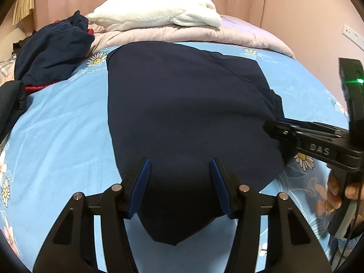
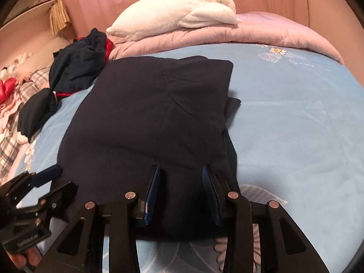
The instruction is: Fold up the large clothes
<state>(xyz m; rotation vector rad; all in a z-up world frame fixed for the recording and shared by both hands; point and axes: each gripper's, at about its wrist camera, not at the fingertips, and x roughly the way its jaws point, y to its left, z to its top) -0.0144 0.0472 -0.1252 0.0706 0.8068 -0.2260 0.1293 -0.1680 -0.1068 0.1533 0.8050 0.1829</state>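
Left wrist view: left gripper (image 1: 179,166) jaws parted, nothing pinched; folded dark navy fabric garment (image 1: 186,113) lies flat under and ahead of the fingers on light blue floral bedsheet (image 1: 63,132). Right gripper (image 1: 270,125) enters from right, tips at garment's edge.

Right wrist view: right gripper (image 2: 180,173) jaws partly apart, straddling garment (image 2: 145,113) near edge; whether pads press the cloth, cannot tell. Left gripper (image 2: 47,175) at lower left.

Bed (image 1: 68,118) with light-blue daisy-print sheet. Pink quilt (image 1: 182,35), folded, at the far end; white fleece blanket (image 1: 154,11) on top. Pink curtains (image 1: 284,2) behind. White wall socket (image 1: 353,36), far right. Plaid bedding (image 2: 13,122), left edge.
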